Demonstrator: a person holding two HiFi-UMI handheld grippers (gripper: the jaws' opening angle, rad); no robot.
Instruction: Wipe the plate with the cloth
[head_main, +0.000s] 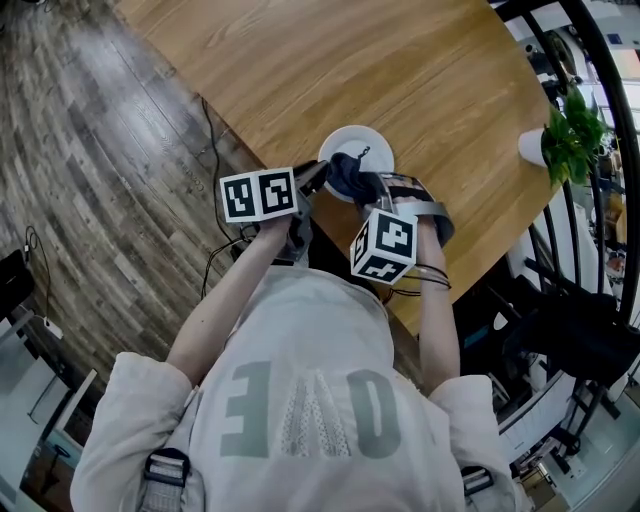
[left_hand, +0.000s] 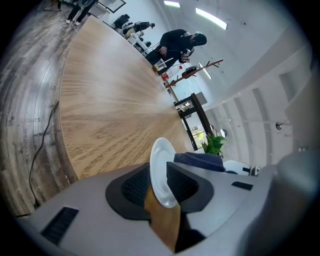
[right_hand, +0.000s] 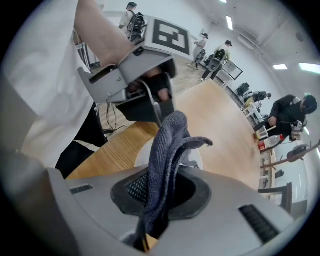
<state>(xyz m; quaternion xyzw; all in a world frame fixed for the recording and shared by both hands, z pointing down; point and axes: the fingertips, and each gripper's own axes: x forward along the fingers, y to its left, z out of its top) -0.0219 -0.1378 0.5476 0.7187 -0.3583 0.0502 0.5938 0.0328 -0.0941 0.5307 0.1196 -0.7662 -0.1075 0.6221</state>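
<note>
Plate (head_main: 358, 138) is sitting close to the near edge of the wooden table (head_main: 330, 60), face up and apparently lying flat. Being round, it is showing no long axis. In the head view the table edge is running diagonally from 10 o'clock down to 4 o'clock, just behind the plate's 7 o'clock side, so little room is remaining that way. Bare wood is stretching wide at 12 and 1 o'clock. Plank floor (head_main: 90, 150) is lying beyond the edge at 9 o'clock, with a cable (head_main: 212, 150) trailing across it. A potted plant (head_main: 570, 135) is standing well apart at the plate's 3 o'clock, near the table's rounded rim. Left gripper (head_main: 318, 178) is coming in at the plate's 8 o'clock. In the left gripper view its tongs (left_hand: 160, 185) are standing a little apart astride the plate's rim (left_hand: 162, 172) — a strip of wood is showing between them under the rim, and no pinch is showing. Right gripper (head_main: 372, 190) is reaching in from 5 o'clock, its tongs (right_hand: 160, 192) clamping the dark blue cloth (right_hand: 167, 150). The cloth (head_main: 350, 175) is bunching over the plate's near half, long axis running from the jaws toward 11 o'clock. In the right gripper view it is rising toward 12 o'clock — one flap curling to 3 o'clock.
</note>
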